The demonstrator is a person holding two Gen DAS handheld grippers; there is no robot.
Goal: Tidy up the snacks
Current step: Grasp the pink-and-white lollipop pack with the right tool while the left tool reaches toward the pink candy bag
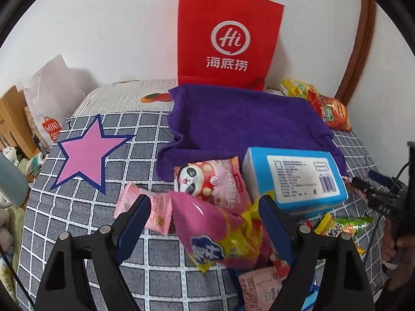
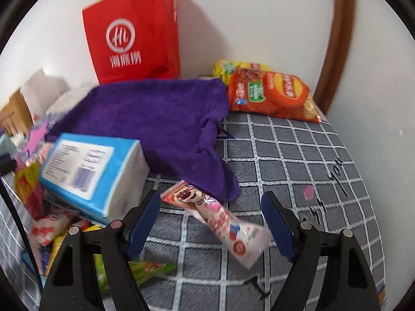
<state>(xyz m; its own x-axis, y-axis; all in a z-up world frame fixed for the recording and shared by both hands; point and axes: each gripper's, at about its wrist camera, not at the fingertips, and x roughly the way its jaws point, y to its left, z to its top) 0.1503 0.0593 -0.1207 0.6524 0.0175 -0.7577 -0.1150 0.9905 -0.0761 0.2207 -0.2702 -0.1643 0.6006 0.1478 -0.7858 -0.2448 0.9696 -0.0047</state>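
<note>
My left gripper (image 1: 205,210) is open, its jaws on either side of a pink and yellow snack bag (image 1: 220,233) without closing on it. Behind it lie a panda snack packet (image 1: 212,181), a small pink packet (image 1: 155,207) and a blue tissue pack (image 1: 298,178). My right gripper (image 2: 211,207) is open above a long white and pink snack bar (image 2: 220,217) lying on the checked cloth. The tissue pack (image 2: 90,171) sits to its left. An orange chip bag (image 2: 275,93) and a yellow bag (image 2: 233,68) lie at the back right.
A purple towel (image 1: 241,121) (image 2: 155,119) covers the middle of the table. A red paper bag (image 1: 228,41) (image 2: 135,36) stands against the wall. A pink star (image 1: 88,150) marks the cloth at left. More small snacks (image 2: 64,233) lie by the tissue pack.
</note>
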